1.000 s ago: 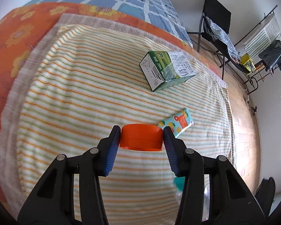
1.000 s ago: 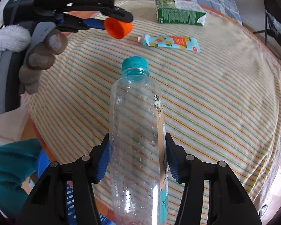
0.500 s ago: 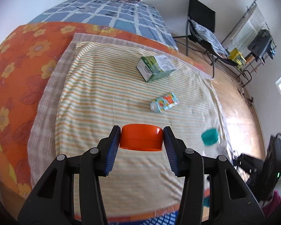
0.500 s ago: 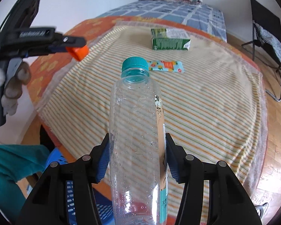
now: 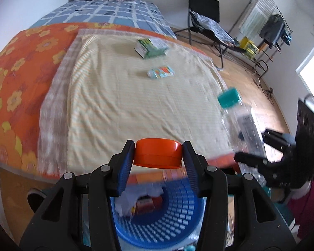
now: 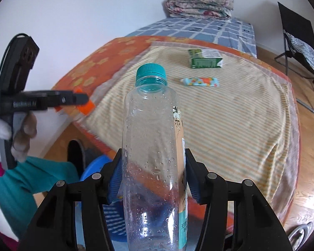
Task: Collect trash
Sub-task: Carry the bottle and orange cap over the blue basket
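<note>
Striped cloth (image 5: 136, 104) over orange floral bedding (image 5: 21, 62); wood floor, folding chair (image 5: 205, 21) at two o'clock. Left gripper (image 5: 158, 156) half-open, clamping round orange lid (image 5: 158, 154) above perforated blue basket (image 5: 169, 215). Right gripper (image 6: 152, 177) half-open, gripping clear ribbed bottle (image 6: 152, 146).

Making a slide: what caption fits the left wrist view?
Left tool carries an orange cap above the blue basket, two cartons left on the bed.

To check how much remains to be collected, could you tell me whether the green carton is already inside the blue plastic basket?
No, the green carton lies on the striped cloth on the bed, far from the blue plastic basket.
</note>
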`<state>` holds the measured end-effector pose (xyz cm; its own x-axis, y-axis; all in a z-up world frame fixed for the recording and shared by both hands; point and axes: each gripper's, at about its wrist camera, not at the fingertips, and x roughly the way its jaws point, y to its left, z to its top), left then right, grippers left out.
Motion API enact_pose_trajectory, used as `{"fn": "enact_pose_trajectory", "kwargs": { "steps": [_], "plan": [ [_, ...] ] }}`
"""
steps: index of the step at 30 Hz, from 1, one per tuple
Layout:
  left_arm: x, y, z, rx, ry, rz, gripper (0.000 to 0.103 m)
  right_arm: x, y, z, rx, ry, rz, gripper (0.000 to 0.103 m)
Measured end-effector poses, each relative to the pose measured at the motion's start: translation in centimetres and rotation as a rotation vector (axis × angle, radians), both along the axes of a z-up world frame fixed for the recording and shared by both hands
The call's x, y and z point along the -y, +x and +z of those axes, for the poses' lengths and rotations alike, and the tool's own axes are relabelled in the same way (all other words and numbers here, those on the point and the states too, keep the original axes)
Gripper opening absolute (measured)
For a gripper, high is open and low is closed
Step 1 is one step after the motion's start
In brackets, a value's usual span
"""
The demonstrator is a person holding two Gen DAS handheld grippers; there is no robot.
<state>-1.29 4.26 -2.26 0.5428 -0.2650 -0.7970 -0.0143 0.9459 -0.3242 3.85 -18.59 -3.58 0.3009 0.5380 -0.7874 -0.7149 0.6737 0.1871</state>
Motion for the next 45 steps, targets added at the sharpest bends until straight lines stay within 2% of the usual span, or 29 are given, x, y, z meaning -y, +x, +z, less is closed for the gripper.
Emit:
{"fn": "enact_pose_trajectory", "kwargs": {
  "steps": [8,16,22,31,32,33,34,45],
  "plan": [
    [2.7,-4.5,-3.1,-0.071,0.017,-0.078,0.048,0.2,-3.6,-1.2,-0.058,0.048,0.020,0.053],
    [4.2,-6.8,-6.6,-0.162,0.050,-0.137,0.048,0.0,-5.8,-3.5,-0.110,0.033,0.037,0.053],
    [4.9,-7.9,-8.0,-0.199,0.080,-0.164,0.048,-0.6,-6.7,-5.0,-0.129,0.011,0.049,0.053],
    [5.4,-7.9,-8.3,-0.216,0.106,-0.190,0.048,-1.3,-7.0,-5.7,-0.136,0.002,0.065,0.054],
    [5.4,-7.9,-8.3,-0.219,0.109,-0.192,0.050,-1.4,-7.0,-5.7,-0.133,-0.002,0.067,0.054],
    [5.5,-7.9,-8.4,-0.223,0.115,-0.193,0.060,-1.5,-7.1,-5.7,-0.128,-0.007,0.068,0.054],
    [5.6,-7.8,-8.4,-0.222,0.117,-0.194,0.066,-1.6,-7.1,-5.7,-0.124,-0.012,0.069,0.054],
    [5.4,-7.6,-8.2,-0.220,0.133,-0.177,0.066,-1.4,-6.8,-5.4,-0.130,-0.006,0.049,0.056]
  ]
}}
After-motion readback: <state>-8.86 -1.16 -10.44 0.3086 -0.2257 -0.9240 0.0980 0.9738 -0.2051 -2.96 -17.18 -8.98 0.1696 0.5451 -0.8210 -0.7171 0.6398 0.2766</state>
